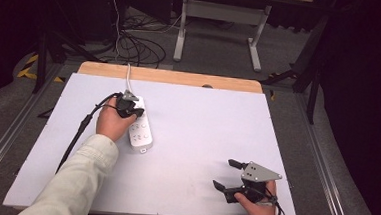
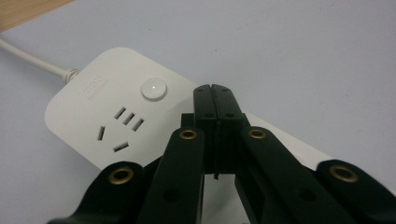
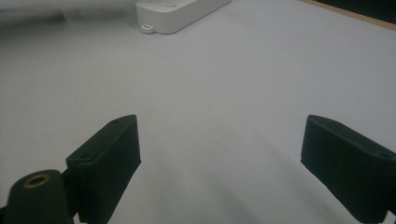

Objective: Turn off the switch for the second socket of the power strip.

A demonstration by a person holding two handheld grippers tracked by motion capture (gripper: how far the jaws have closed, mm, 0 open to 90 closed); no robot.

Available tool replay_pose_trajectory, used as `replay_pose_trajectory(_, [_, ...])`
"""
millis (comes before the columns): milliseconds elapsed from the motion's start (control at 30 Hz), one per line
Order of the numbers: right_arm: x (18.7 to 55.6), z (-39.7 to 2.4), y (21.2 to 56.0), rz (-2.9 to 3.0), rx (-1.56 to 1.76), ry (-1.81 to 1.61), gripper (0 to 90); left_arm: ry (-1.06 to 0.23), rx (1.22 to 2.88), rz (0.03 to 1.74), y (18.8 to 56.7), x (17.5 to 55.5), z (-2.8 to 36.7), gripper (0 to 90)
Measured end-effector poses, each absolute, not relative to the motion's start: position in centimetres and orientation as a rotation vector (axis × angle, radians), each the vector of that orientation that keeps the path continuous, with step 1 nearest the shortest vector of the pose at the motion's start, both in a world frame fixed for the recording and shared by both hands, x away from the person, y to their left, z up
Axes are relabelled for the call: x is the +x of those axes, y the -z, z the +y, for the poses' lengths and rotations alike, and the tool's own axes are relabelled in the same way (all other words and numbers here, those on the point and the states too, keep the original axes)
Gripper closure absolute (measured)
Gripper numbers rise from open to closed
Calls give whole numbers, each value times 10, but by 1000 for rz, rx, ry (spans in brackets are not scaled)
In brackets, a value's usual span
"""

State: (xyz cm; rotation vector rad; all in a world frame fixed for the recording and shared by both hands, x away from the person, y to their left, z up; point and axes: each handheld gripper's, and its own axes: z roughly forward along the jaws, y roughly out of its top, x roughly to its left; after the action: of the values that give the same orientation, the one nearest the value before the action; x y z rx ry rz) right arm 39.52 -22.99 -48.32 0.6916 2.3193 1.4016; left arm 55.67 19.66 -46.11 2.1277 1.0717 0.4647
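At the desk's (image 1: 183, 187) near edge, the right tongs (image 1: 223, 174) rest with jaws wide apart on the bare white surface. Farther back, the left tongs (image 1: 137, 112), jaws pressed together, hover over a white power strip (image 1: 142, 129) beside its round button (image 2: 154, 88).

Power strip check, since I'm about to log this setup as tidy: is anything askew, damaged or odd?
Nothing stands out. The white power strip lies flat on the table, angled to its edges, casing and cord looking intact. The left gripper, jaws shut, hovers at its round button; the right gripper rests open, apart.
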Motion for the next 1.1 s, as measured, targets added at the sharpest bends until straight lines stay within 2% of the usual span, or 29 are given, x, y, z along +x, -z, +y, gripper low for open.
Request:
replay_pose_trajectory(300, [395, -230, 484, 2322, 689, -1397, 122, -499, 2144, 1056, 461, 555, 194, 900])
replay_pose_trajectory(833, [392, -234, 484, 2312, 709, -1395, 122, -468, 2120, 1077, 461, 557, 195, 900])
replay_pose_trajectory(1100, [393, -233, 485, 2314, 712, -1392, 122, -446, 2092, 1034, 453, 552, 197, 900])
